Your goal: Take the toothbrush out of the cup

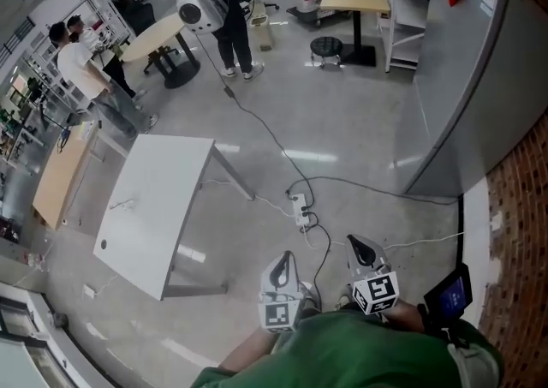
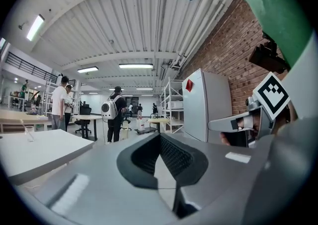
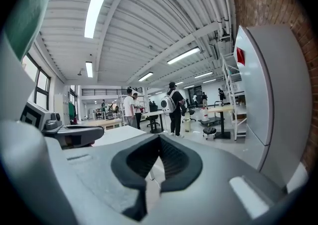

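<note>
The grey floor (image 1: 360, 129) fills most of the head view, and a white bench (image 1: 163, 198) stands well apart from the person. The left hand-held gripper (image 1: 285, 259) and right hand-held gripper (image 1: 356, 245) are both empty with jaws together. A small clear cup (image 2: 30, 133) stands on the bench; no toothbrush can be made out.

A white table (image 1: 154, 198) stands on grey floor (image 1: 342, 121) (brick wall (image 1: 522, 206) nearby).
</note>
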Demonstrator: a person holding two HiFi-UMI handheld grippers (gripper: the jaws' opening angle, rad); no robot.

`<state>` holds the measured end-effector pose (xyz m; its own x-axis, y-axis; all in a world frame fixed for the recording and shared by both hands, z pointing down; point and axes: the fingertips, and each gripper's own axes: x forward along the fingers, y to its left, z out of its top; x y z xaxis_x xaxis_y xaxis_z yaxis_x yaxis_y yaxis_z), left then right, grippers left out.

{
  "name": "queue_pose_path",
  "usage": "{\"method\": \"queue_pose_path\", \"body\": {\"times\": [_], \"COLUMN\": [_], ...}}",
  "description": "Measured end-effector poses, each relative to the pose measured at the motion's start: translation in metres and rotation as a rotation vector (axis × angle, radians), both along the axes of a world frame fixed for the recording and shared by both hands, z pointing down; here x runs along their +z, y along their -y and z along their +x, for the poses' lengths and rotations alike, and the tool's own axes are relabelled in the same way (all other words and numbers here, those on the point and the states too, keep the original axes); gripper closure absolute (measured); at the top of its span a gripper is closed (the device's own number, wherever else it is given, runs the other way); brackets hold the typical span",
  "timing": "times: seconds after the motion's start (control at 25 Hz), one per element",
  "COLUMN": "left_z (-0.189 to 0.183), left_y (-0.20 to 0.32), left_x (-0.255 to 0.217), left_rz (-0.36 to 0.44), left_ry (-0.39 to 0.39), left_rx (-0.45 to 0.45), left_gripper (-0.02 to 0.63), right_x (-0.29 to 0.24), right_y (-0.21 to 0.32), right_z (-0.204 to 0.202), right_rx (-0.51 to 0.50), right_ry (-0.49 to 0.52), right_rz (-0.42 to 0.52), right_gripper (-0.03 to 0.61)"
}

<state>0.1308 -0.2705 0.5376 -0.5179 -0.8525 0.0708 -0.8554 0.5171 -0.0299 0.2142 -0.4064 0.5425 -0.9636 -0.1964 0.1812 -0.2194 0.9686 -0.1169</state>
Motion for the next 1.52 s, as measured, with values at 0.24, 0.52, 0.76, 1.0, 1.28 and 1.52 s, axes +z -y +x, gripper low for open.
{"method": "queue_pose_path", "body": {"times": [0.24,0.52,0.76,1.0,1.28,1.52], "left_z": [-0.052,-0.121,-0.151,-0.158,-0.137,-0.134], "left_y": [-0.020,-0.082,-0.130,-0.174,-0.207,-0.212], "left_x": [-0.010,-0.014,-0.015,-0.018,-0.009,-0.005], "left_rz": [0.024,0.051,0.057,0.056,0.050,0.036], "left_ry": [0.015,0.017,0.022,0.027,0.020,0.008], "left_rx": [-0.045,-0.155,-0.300,-0.513,-0.726,-0.837], "left_gripper": [0.609,0.609,0.609,0.609,0.609,0.609], "right_x": [-0.010,-0.020,-0.021,-0.022,-0.005,-0.003], "right_y": [-0.022,-0.075,-0.121,-0.160,-0.192,-0.199], "right_z": [-0.058,-0.141,-0.193,-0.225,-0.234,-0.243], "right_rx": [-0.064,-0.177,-0.329,-0.540,-0.747,-0.849], "right_ry": [0.001,0.020,0.035,0.054,0.044,0.037], "right_rz": [0.029,0.062,0.070,0.060,0.035,0.027], "right_gripper": [0.578,0.578,0.578,0.578,0.578,0.578]}}
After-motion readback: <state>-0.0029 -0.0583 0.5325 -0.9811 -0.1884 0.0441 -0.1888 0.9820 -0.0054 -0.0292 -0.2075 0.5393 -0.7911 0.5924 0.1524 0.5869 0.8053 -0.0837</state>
